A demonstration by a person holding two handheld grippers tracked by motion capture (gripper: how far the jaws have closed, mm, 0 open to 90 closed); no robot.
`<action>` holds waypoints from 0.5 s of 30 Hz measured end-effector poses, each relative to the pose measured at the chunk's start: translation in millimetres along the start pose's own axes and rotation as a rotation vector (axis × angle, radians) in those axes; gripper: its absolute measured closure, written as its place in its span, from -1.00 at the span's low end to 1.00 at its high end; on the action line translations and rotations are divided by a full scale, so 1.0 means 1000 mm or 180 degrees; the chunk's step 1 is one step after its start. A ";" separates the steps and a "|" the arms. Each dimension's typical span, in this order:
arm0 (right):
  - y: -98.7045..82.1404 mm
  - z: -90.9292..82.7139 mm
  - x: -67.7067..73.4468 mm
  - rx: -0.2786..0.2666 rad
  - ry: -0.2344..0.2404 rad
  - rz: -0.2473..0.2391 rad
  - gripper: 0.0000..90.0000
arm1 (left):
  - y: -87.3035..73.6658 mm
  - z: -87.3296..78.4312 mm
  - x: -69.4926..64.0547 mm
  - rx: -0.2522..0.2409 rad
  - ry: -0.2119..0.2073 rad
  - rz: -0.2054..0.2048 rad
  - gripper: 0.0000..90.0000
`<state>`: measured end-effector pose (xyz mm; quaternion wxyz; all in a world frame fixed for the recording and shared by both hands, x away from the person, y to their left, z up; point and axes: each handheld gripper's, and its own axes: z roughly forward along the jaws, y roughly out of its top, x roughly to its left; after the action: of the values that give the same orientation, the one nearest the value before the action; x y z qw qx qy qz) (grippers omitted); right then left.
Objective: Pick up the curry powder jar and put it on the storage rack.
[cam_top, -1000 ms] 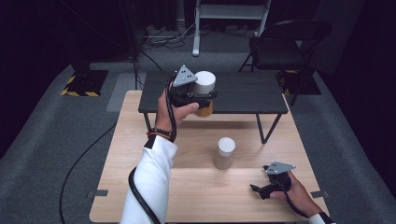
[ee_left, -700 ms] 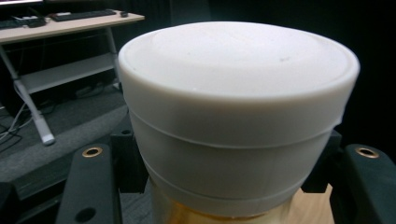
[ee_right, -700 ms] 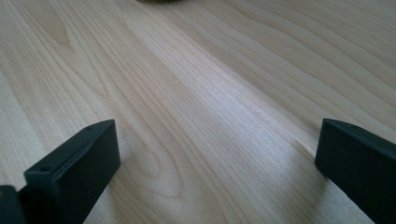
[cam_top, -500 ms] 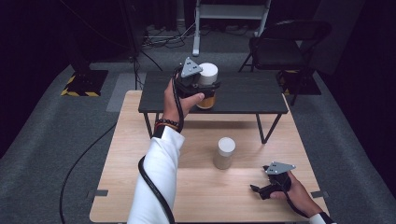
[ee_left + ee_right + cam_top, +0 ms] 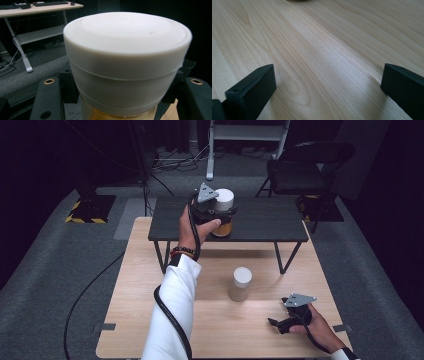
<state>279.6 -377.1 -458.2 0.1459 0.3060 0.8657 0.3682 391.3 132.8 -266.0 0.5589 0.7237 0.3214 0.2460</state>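
over the small dark counter [image 5: 260, 222] at the far side of the scene, the left gripper [image 5: 216, 215] is clamped on a jar [image 5: 223, 212] with a white lid and amber contents; in the high view the jar stands upright in the grip at the near part of the dark counter's top, though whether its base touches that surface cannot be told; the person's left hand [image 5: 192, 222] wraps the gripper body, a white sleeve [image 5: 170, 315] runs down to the bottom edge, and a black cable [image 5: 172, 320] trails along the forearm; in the left gripper view the jar's white lid [image 5: 126, 50] looms very close, with the two black jaws pressed against the jar's sides below the lid and a strip of amber glass showing at the bottom edge; on the light wooden counter [image 5: 150, 285] in front, a second jar [image 5: 241, 283] with a pale lid stands upright by itself, near the middle and well apart from both grippers; the right gripper [image 5: 280, 322] rests low at the near right part of the wooden counter, held in the person's right hand [image 5: 312, 325], its grey plate on top; in the right gripper view its jaws stand wide apart with only bare wood grain between them, nothing held; a dark chair [image 5: 305, 167] stands on the grey floor beyond the dark counter.
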 end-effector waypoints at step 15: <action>0.000 0.000 0.000 0.0000 -0.0001 0.0000 -1.00 | -0.008 0.003 0.000 -0.0026 0.0003 0.0000 -0.24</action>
<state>279.5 -377.0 -458.2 0.1460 0.3061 0.8657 0.3682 391.9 132.7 -274.2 0.5617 0.7213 0.3207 0.2475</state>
